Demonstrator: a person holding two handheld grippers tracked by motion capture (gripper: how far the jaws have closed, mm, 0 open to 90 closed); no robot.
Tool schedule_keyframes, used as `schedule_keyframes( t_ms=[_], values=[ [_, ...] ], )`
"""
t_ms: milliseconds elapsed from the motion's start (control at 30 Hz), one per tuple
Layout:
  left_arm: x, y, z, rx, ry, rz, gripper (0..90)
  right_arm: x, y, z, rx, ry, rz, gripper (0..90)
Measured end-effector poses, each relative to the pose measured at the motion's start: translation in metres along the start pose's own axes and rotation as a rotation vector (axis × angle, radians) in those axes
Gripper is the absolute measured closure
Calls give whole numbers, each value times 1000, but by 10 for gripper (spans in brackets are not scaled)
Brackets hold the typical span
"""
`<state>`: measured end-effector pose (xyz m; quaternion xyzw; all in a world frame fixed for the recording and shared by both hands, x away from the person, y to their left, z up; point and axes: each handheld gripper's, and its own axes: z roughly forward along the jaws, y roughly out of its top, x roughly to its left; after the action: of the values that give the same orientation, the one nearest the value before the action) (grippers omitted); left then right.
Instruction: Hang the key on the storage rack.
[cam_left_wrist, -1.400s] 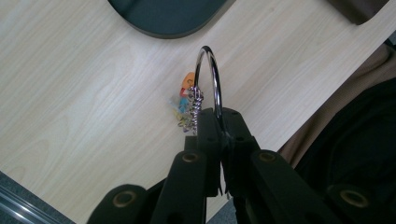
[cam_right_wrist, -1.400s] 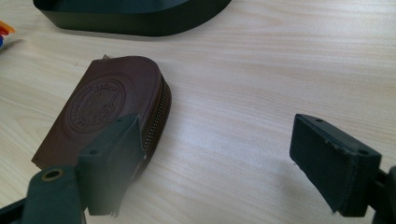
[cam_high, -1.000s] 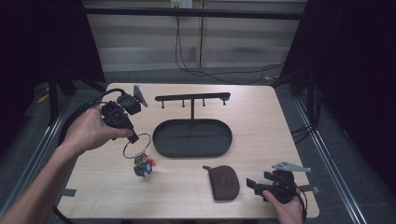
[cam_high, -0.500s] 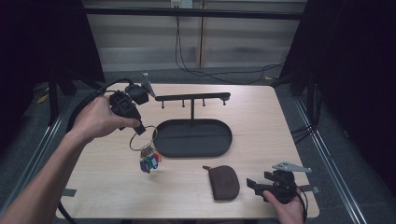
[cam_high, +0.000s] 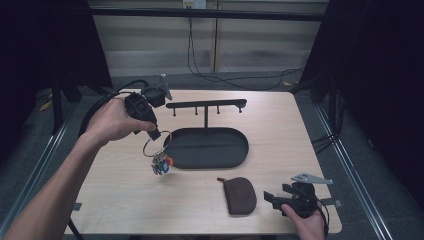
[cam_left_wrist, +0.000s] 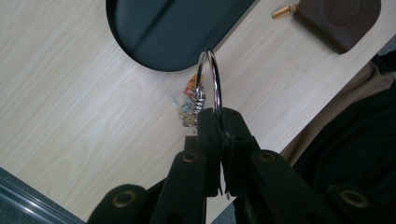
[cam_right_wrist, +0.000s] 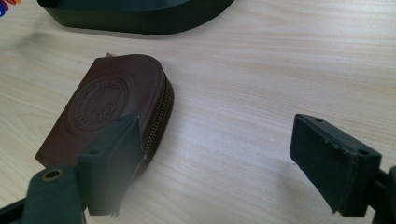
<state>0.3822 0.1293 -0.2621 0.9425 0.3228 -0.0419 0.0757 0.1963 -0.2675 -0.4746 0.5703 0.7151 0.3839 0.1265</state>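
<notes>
Above table, left gripper (cam_left_wrist: 219, 114) pinches key ring (cam_left_wrist: 208, 79); charms (cam_left_wrist: 187, 105) blurred, half hidden; right gripper (cam_right_wrist: 215, 158) spread.

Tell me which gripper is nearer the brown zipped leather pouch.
Right. The right gripper rests open just beside the brown zipped leather pouch; the left gripper holds the metal key ring well away.

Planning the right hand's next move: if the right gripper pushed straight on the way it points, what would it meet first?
Probably bare table: the open right gripper has the brown pouch beside its left jaw, the black tray farther ahead.
</notes>
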Motion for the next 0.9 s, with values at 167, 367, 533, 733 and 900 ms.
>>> schedule_keyframes(
  t_ms=[167, 367, 533, 733, 900],
  values=[
    [4, 7, 0, -1, 7, -18, 877, 1, 0, 0, 0, -5, -15, 167],
    [4, 15, 1, -10, 4, -23, 877, 2, 0, 1, 7, -8, -20, 167],
    [8, 23, -3, -24, 8, -36, 877, 2, 0, 0, 4, -2, -19, 167],
    [13, 33, -3, -16, 9, -53, 877, -1, 1, 0, -1, 14, 9, 163],
    [22, 43, 3, -3, 17, -73, 877, 0, 1, 0, -1, 16, 1, 164]
  ],
)
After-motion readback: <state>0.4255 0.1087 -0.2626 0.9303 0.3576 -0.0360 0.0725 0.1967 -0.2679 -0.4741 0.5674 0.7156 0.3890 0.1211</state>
